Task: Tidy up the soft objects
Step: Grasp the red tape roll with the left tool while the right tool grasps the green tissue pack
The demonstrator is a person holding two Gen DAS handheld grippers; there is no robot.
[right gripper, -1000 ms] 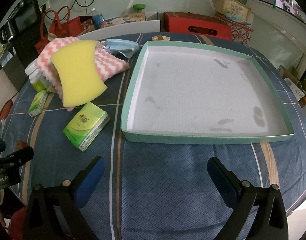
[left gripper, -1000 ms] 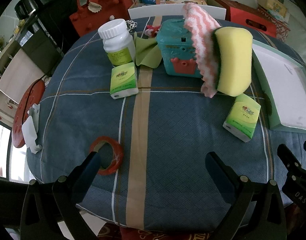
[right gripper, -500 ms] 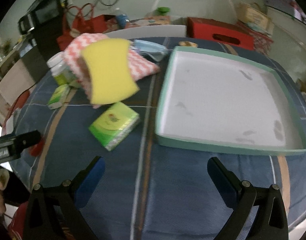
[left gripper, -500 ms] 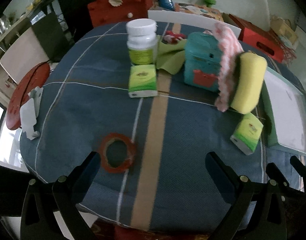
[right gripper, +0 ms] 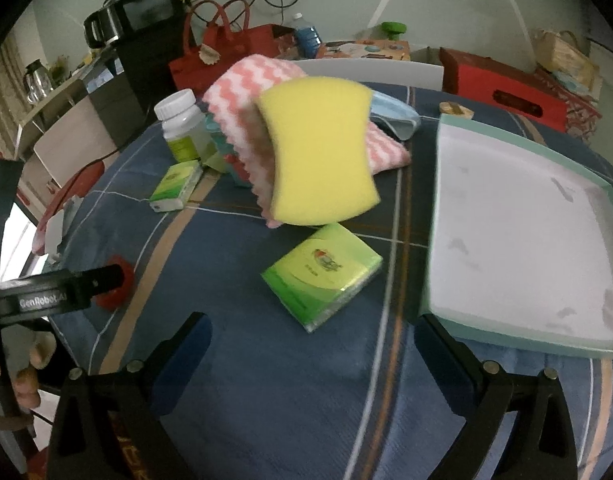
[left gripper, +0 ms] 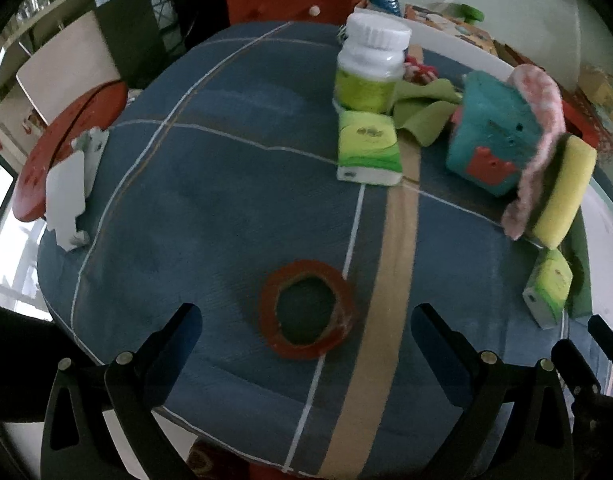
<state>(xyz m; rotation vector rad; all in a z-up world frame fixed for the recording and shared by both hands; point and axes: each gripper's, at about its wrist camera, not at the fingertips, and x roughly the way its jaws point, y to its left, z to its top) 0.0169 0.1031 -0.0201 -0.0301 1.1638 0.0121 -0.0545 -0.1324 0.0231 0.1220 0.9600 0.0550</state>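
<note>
Both tongs, left and right, gape empty; yellow sponge stands well beyond, tissue pack nearer.

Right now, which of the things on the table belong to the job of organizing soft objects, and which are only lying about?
Belong to the job:
yellow sponge
pink-and-white cloth
green cloth
blue face mask
two tissue packs
tray, the likely destination

Only lying about:
white bottle
red tape roll
teal box
</note>
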